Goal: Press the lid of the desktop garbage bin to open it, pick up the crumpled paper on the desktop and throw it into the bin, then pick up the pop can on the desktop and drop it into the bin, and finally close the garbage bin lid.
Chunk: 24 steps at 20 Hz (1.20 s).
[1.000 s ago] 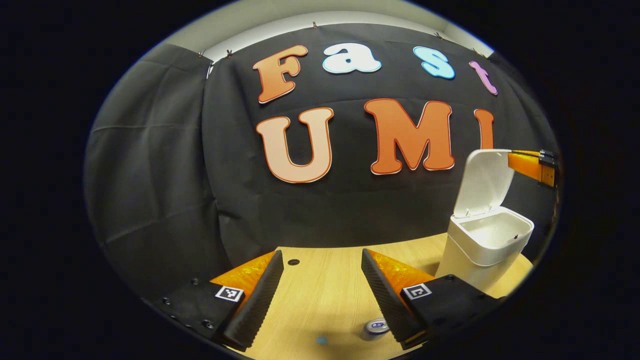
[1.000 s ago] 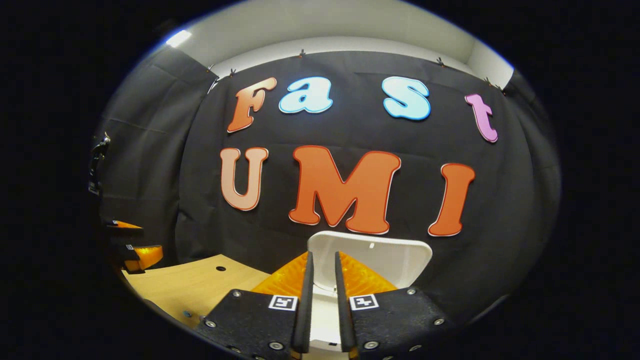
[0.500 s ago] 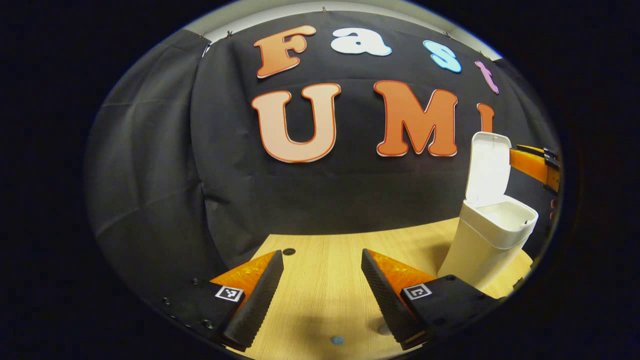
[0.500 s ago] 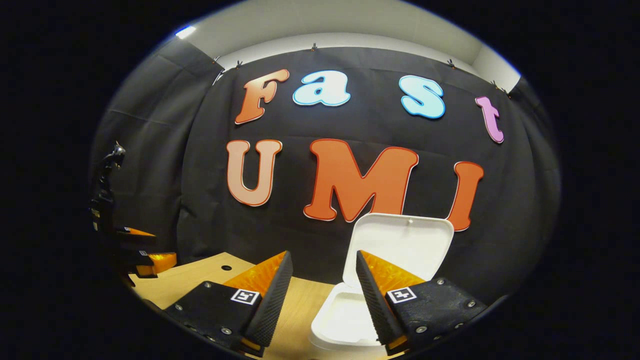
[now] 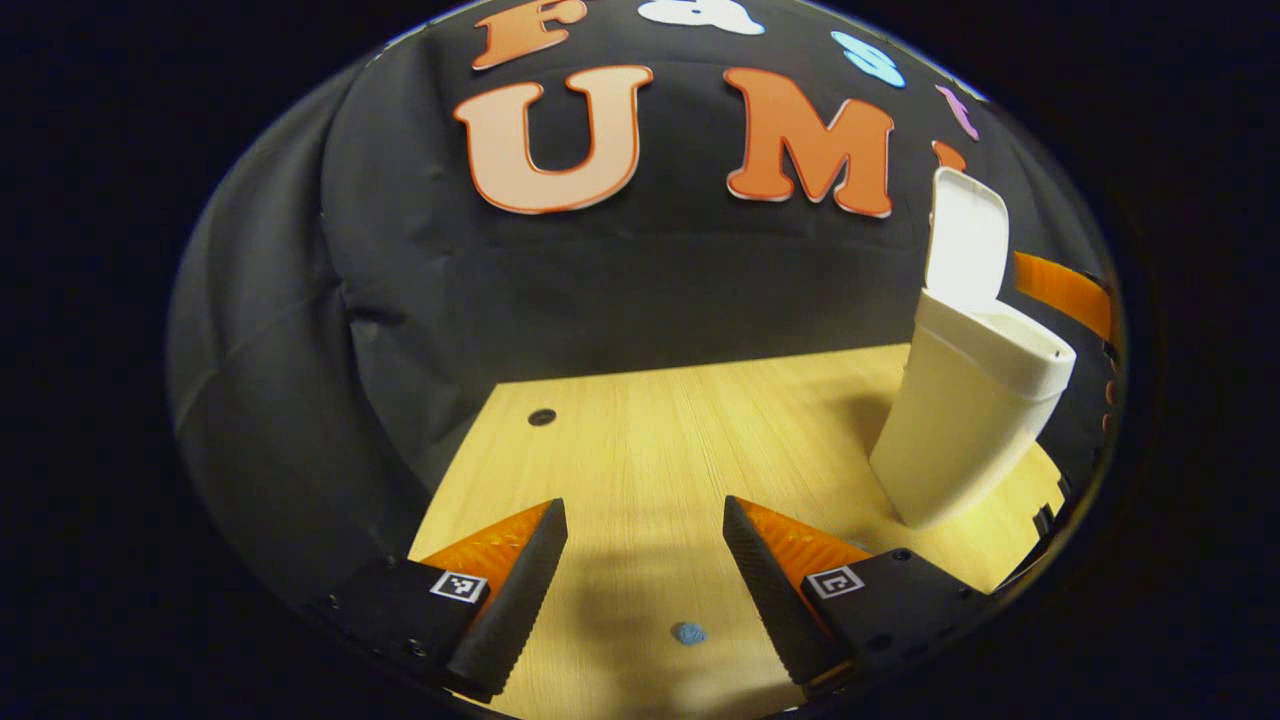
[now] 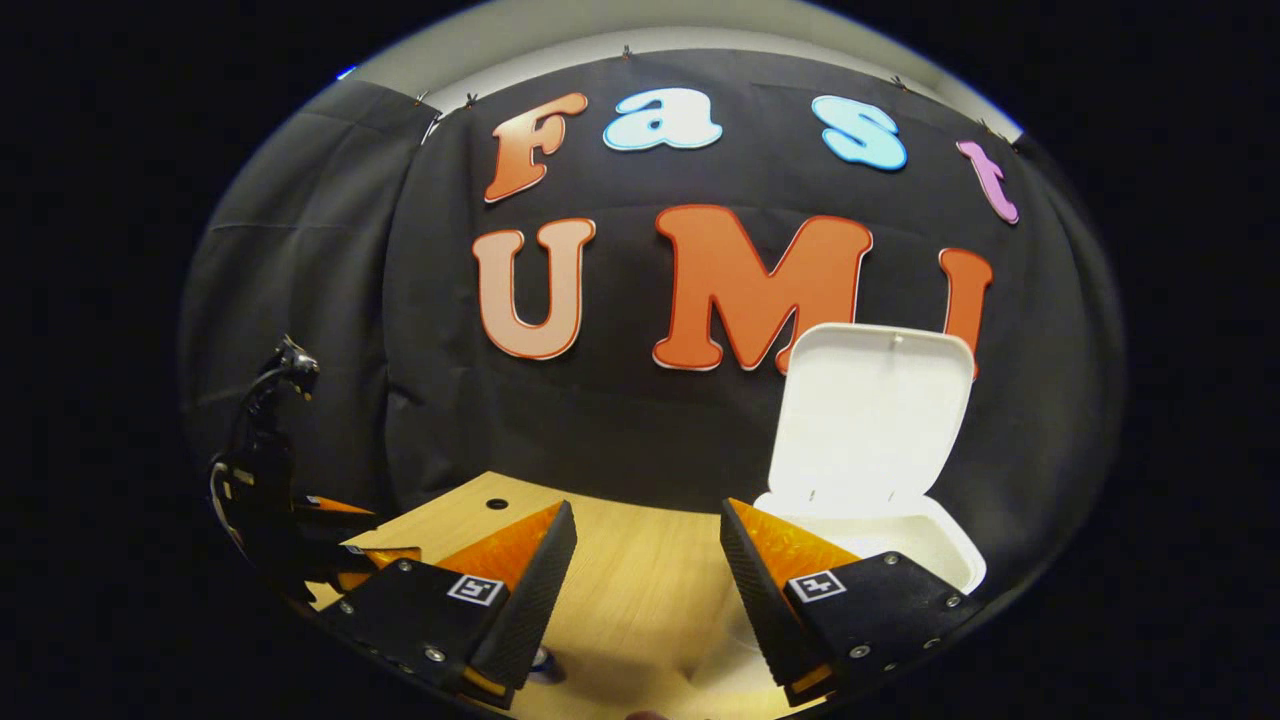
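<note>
The white garbage bin (image 5: 975,420) stands on the right of the wooden table (image 5: 640,440) with its lid (image 5: 965,240) raised upright. My left gripper (image 5: 642,505) is open low over the table, left of the bin, with nothing between its fingers. In the right gripper view the bin (image 6: 945,550) sits at the right with its lid (image 6: 870,420) standing open. My right gripper (image 6: 648,507) is open and empty, just left of the bin. A small bluish-silver bit (image 6: 541,662) peeks out by its left finger, too little to identify.
A small blue dot (image 5: 688,632) lies on the table between my left fingers. A round hole (image 5: 541,416) is near the table's far left corner. The other gripper (image 5: 1065,290) shows behind the bin, and the left one (image 6: 300,520) at the table's left edge.
My right gripper has opened from nearly shut and drawn back left of the bin. The left gripper view has tipped down toward the table, and the can at its bottom edge has left the frame.
</note>
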Each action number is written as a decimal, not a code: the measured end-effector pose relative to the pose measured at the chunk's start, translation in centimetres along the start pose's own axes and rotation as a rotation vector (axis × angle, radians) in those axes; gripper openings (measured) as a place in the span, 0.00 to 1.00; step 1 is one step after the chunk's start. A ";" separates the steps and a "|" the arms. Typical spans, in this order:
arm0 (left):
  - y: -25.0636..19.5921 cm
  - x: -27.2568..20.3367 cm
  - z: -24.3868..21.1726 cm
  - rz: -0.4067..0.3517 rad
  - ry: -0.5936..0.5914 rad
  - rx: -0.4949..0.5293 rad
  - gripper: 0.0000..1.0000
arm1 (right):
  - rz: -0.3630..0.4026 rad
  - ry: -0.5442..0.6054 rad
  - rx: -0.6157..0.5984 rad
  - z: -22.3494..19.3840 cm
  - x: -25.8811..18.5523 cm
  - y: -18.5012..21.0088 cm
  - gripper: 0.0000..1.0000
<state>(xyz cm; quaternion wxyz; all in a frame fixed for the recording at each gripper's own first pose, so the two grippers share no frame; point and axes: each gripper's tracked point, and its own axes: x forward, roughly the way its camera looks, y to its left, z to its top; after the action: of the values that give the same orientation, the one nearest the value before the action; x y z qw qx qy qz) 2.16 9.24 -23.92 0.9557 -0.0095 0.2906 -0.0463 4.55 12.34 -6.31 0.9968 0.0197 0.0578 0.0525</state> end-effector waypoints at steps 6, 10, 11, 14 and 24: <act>-1.9 2.2 -6.6 -0.101 0.170 0.028 1.00 | 0.013 0.114 0.001 -5.1 -0.3 2.9 0.92; -2.9 3.1 -10.0 -0.158 0.268 0.027 1.00 | 0.035 0.185 0.000 -8.3 -0.3 4.2 0.95; -3.0 3.4 -10.6 -0.170 0.285 0.030 1.00 | 0.043 0.206 0.004 -9.1 -0.2 4.6 0.95; -3.3 4.3 -12.5 -0.204 0.342 0.029 1.00 | 0.068 0.275 -0.002 -11.9 -0.1 5.7 0.96; -3.6 5.5 -18.2 -0.241 0.527 0.034 0.99 | 0.161 0.444 -0.025 -19.8 -1.0 9.1 0.98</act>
<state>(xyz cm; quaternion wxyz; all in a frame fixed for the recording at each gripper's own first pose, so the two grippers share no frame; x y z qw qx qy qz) -3.70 5.35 -41.98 0.8350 -0.0154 0.5246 -0.1653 0.26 21.88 -25.45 0.9524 -0.0003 0.2733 0.1355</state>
